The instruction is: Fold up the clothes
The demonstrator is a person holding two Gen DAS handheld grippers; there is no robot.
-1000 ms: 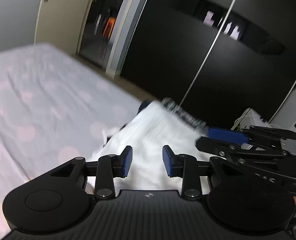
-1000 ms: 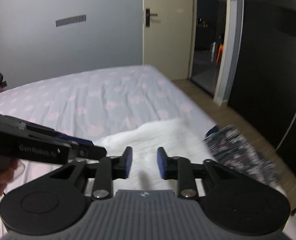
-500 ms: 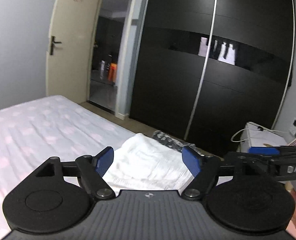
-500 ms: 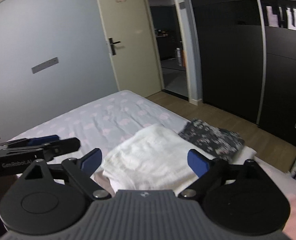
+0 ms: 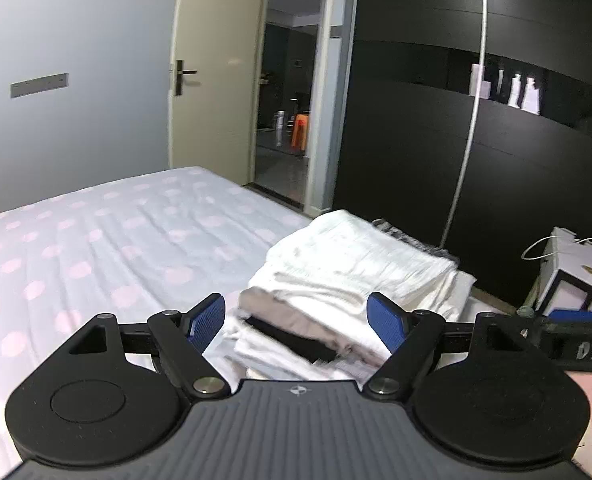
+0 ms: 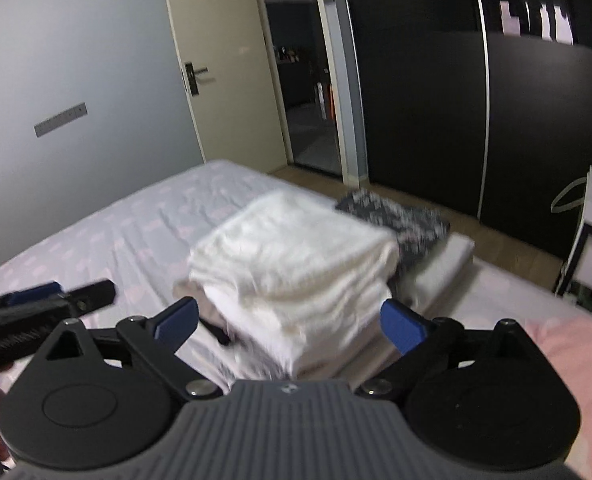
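Observation:
A stack of folded clothes lies on the bed (image 5: 108,248), which has a sheet with pink dots. A folded white garment (image 5: 355,256) (image 6: 296,248) tops the stack, with a beige piece (image 5: 280,308) and a black piece (image 5: 296,340) showing underneath. Behind the stack lies a dark patterned folded garment (image 6: 399,216). My left gripper (image 5: 296,320) hovers in front of the stack, open and empty. My right gripper (image 6: 290,320) is also open wide, short of the stack, with nothing between its blue pads. Neither gripper touches the cloth.
A black sliding wardrobe (image 5: 455,140) fills the right wall beyond the bed. A cream door (image 5: 212,80) stands open onto a dark hallway. A white box with a cord (image 5: 575,264) stands at the right of the bed. Wooden floor (image 6: 495,236) runs between bed and wardrobe.
Both grippers' jaws went from narrow to wide open. Both grippers drew back from the white garment, which now rests on the stack, and their views rose toward the room.

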